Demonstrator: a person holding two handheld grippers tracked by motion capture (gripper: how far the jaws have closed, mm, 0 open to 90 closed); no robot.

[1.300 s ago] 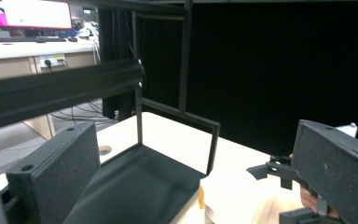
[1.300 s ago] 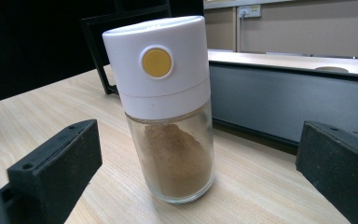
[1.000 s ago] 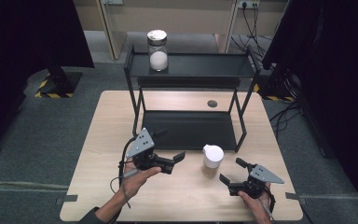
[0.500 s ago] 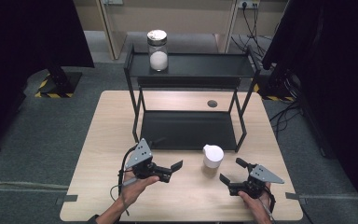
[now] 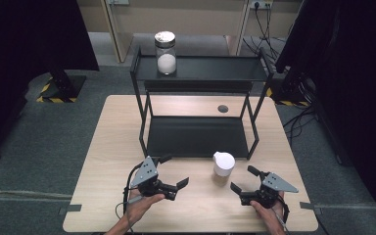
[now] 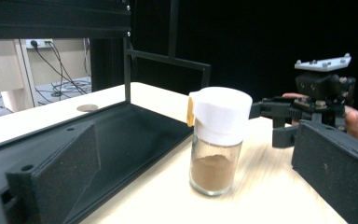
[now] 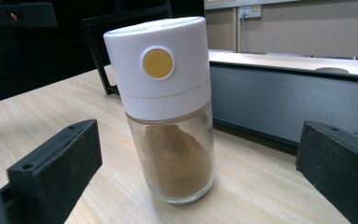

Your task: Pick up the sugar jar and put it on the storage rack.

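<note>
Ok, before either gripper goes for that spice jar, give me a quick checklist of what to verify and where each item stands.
1. Spice jar upright on the table: ok.
2. White lid seated on the jar: ok.
3. Right gripper open, jar lined up between its fingers: ok.
4. Left gripper open, holding nothing: ok.
5. Table between the jar and both grippers free of other things: ok.
6. Black shelf stands just behind the jar, apart from it: ok, but lift with care.
</note>
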